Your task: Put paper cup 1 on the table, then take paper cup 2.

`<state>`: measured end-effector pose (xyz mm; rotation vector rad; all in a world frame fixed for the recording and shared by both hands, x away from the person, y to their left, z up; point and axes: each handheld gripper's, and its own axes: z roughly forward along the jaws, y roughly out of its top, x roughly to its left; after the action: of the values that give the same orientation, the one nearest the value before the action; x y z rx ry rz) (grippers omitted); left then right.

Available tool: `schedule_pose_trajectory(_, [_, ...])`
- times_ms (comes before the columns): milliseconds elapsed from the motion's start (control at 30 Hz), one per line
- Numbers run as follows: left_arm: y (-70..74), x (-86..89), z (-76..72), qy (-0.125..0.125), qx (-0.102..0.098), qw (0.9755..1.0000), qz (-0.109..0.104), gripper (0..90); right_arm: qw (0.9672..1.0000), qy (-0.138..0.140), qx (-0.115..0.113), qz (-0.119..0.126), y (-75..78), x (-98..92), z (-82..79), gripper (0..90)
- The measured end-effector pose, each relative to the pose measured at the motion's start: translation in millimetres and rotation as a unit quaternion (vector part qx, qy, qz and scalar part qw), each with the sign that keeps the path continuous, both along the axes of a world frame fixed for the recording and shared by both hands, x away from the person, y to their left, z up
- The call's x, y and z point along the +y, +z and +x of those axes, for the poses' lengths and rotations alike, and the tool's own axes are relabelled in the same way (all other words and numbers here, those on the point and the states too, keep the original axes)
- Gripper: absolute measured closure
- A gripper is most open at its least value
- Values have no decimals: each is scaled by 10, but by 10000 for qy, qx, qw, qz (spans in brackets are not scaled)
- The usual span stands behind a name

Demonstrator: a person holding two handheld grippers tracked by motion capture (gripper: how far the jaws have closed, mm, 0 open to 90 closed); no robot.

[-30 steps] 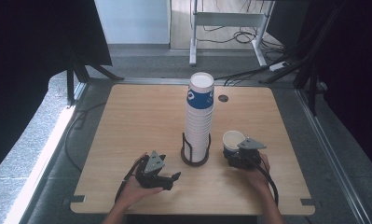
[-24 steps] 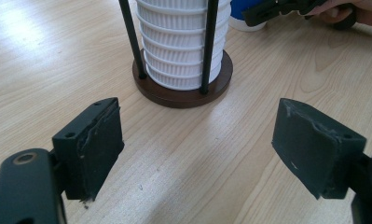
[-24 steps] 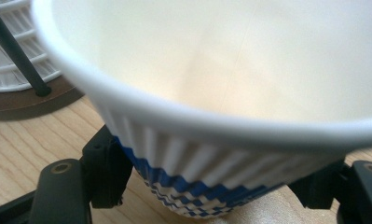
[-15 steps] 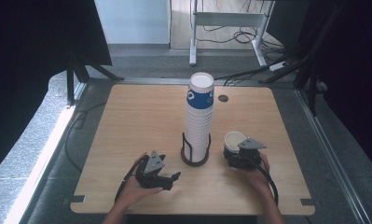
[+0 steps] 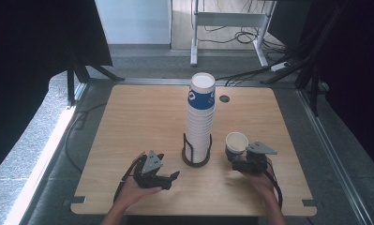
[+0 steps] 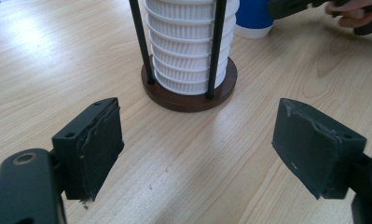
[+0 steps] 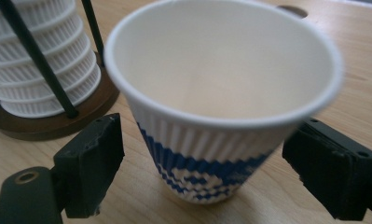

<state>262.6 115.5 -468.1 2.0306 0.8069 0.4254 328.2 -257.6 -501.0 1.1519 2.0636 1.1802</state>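
Tongs first: the left tongs (image 5: 168,177) are lying low on the counter (image 5: 128,122) in the person's left hand (image 5: 134,190), their jaws standing apart with only bare wood between them, as the left gripper view is showing. They are pointing toward the stack and sitting near its base without touching it. The right tongs (image 5: 238,161) are resting in the right hand (image 5: 262,180) at the near right part of the counter. In the right gripper view their jaws are standing on either side of the paper cup (image 7: 221,107), with a gap showing between each pad and the cup wall, so they are apart and not clamping it.

Going by size, the wooden counter is carrying everything. Near its middle the tall stack of cups (image 5: 201,117) is rising upright, white ribbed cups below and a blue-printed one on top. It is sitting in a holder (image 6: 189,88) with a round dark base and thin black rods. The single paper cup (image 5: 236,144), white with a blue pattern, is standing upright on the counter just right of the holder, apart from it.
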Motion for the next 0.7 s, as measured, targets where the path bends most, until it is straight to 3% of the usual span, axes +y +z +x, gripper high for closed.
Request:
schedule_pose_trajectory(200, [15,21,6,119,-39,9999,-55,153,9983,48,-375,441,160,-113,-217,162])
schedule_pose_trajectory(467, [78,67,-22,112,-144,9993,-325,148,9930,411,-839,723,391,-169,-477,237])
schedule_pose_trajectory(700, [133,38,-18,144,-206,9988,-415,149,9877,791,-938,970,489,-157,-548,265])
